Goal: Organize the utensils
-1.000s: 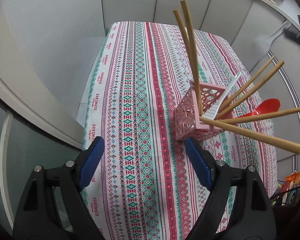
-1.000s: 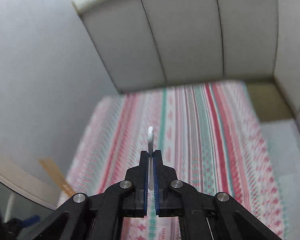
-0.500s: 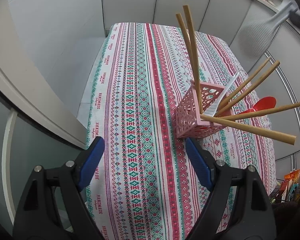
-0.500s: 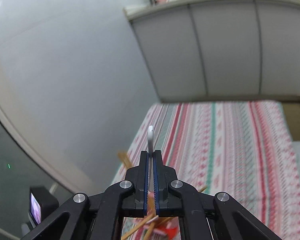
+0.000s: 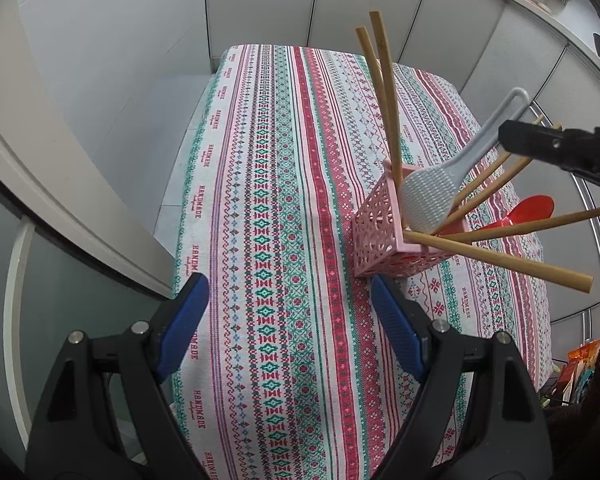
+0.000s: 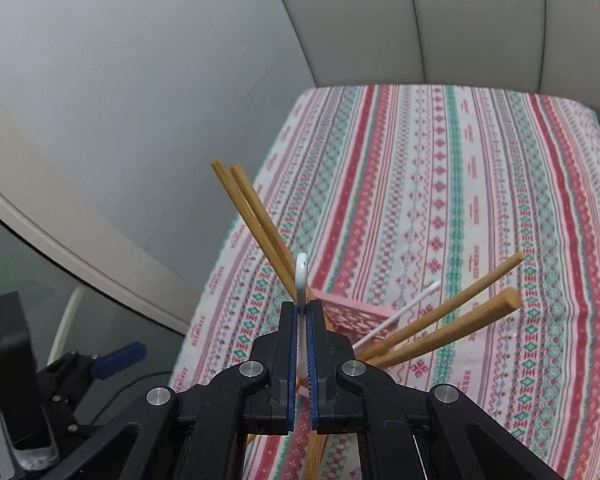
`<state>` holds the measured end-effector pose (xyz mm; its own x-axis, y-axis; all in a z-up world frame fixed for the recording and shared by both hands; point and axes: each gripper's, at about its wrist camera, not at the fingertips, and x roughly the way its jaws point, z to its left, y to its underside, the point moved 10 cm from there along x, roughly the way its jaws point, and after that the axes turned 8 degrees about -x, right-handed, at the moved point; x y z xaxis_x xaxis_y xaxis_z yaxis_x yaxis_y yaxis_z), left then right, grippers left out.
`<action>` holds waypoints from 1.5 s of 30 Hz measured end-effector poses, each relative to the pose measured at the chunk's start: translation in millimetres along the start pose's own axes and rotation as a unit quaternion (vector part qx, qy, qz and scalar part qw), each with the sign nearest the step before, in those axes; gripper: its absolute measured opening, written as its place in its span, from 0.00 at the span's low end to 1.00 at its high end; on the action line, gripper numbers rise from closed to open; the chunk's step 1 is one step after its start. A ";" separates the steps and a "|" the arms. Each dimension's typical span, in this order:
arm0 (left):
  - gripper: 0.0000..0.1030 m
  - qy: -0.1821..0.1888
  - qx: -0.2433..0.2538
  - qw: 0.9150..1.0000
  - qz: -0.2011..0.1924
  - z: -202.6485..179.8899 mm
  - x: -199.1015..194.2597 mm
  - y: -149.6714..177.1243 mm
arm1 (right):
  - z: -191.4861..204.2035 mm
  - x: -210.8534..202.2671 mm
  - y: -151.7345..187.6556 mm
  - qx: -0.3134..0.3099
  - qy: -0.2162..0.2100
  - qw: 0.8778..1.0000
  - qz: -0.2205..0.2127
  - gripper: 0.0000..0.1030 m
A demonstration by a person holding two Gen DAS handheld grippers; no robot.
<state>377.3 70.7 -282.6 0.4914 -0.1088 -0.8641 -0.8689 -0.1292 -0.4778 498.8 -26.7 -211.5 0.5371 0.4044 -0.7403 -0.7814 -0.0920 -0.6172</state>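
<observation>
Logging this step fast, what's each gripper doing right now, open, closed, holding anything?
Left gripper: open, holding nothing.
Right gripper: closed on the white rice paddle by its handle, over the pink basket.

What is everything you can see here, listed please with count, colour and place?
Tablecloth: one, red, green and white stripes, covering the table.
Basket: one, pink, on the cloth.
Chopsticks: six, bamboo, standing in the basket, fanned out.
Red spoon: one, leaning out of the basket's far side.
White stick: one, thin, in the basket.
Rice paddle: one, white, head at the basket's mouth.
Left gripper: open, empty, beside the basket.
Right gripper: shut on the paddle's handle.
</observation>
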 end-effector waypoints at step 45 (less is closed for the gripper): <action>0.81 0.033 0.002 0.996 -0.077 -20.5 -67.8 -13.1 | -11.6 -100.4 -4.2 0.010 0.085 0.994 -0.065 0.53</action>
<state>356.6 59.5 -214.5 0.6218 -0.1523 -0.7682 -0.7829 -0.1460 -0.6048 451.9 -77.5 -137.7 0.6784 0.2515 -0.6903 -0.7073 -0.0306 -0.7063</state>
